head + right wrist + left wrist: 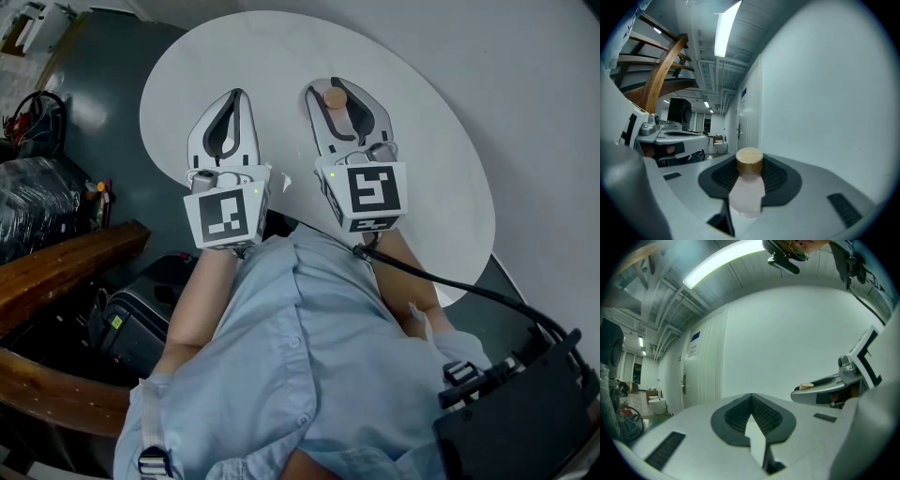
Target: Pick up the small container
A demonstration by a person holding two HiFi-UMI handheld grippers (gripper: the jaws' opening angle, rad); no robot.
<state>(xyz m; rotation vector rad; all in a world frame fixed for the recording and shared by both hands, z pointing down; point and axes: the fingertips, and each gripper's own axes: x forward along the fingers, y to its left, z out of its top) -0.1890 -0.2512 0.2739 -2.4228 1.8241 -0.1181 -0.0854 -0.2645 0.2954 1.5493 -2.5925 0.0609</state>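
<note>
The small container [747, 190] is a pale pink bottle with a round tan cap [749, 161]. My right gripper [749, 180] is shut on it, the dark pads pressing its sides. In the head view the cap [335, 97] shows between the jaws of the right gripper [336, 86], held above the white round table [422, 141]. My left gripper [236, 94] is beside it on the left, shut, with nothing in it. In the left gripper view the left gripper [751, 397] has its jaws meeting at the tips, and the right gripper [825, 391] with the cap [806, 386] shows at the right.
A black cable [450, 281] runs from the right gripper to a black box [525, 422] at the person's side. Left of the table are a wooden rail [56, 272], a black wrapped bundle [28, 202] and a dark case [141, 309] on the floor.
</note>
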